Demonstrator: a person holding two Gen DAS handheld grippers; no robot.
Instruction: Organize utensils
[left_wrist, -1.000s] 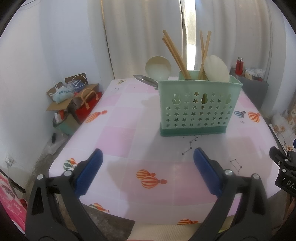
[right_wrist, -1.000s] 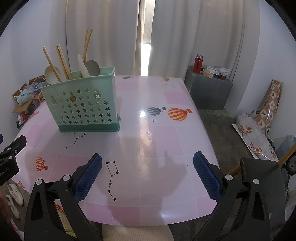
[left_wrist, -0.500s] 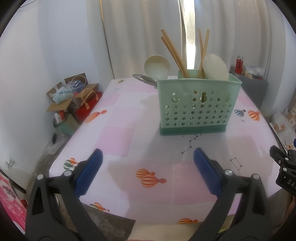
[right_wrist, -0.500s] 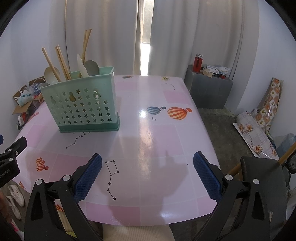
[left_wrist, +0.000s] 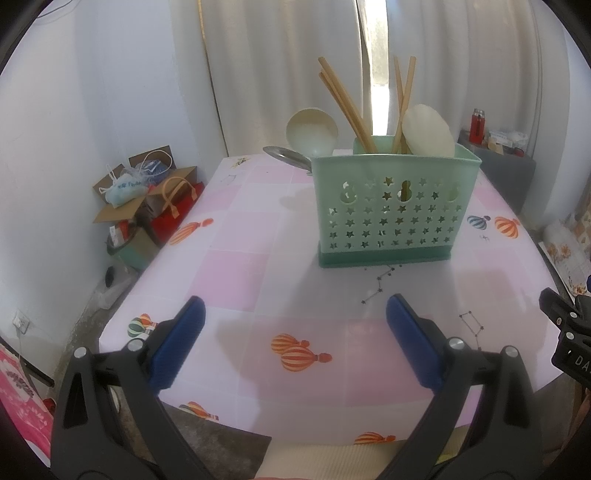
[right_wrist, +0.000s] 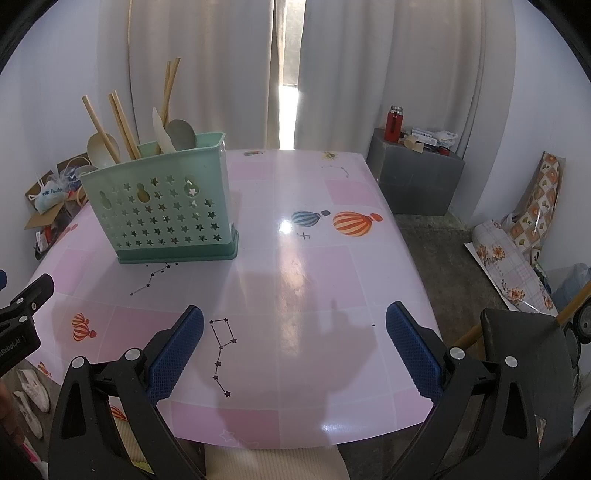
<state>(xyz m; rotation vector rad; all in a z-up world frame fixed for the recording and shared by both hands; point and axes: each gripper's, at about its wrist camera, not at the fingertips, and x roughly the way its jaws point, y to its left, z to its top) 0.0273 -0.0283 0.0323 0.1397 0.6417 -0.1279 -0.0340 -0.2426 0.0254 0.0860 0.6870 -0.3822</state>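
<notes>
A mint green utensil holder (left_wrist: 391, 210) with star cut-outs stands on the pink table (left_wrist: 236, 266). Wooden chopsticks (left_wrist: 343, 107), a cream spoon (left_wrist: 428, 131) and a cream ladle (left_wrist: 312, 131) stick up out of it, and a metal spoon (left_wrist: 286, 155) pokes out behind its left side. In the right wrist view the same holder (right_wrist: 162, 206) sits at the left. My left gripper (left_wrist: 294, 321) is open near the table's front edge, well short of the holder, and holds nothing. My right gripper (right_wrist: 294, 332) is open too, over bare tabletop to the holder's right.
Cardboard boxes and bags (left_wrist: 144, 199) lie on the floor left of the table. A grey cabinet (right_wrist: 417, 181) with a red bottle (right_wrist: 393, 123) stands at the back right. Rolled patterned sheets (right_wrist: 517, 254) lean by the right wall. Curtains hang behind.
Almost nothing differs; the left wrist view has shifted very slightly, so the holder sits a touch lower and left. Both grippers stay open and empty.
</notes>
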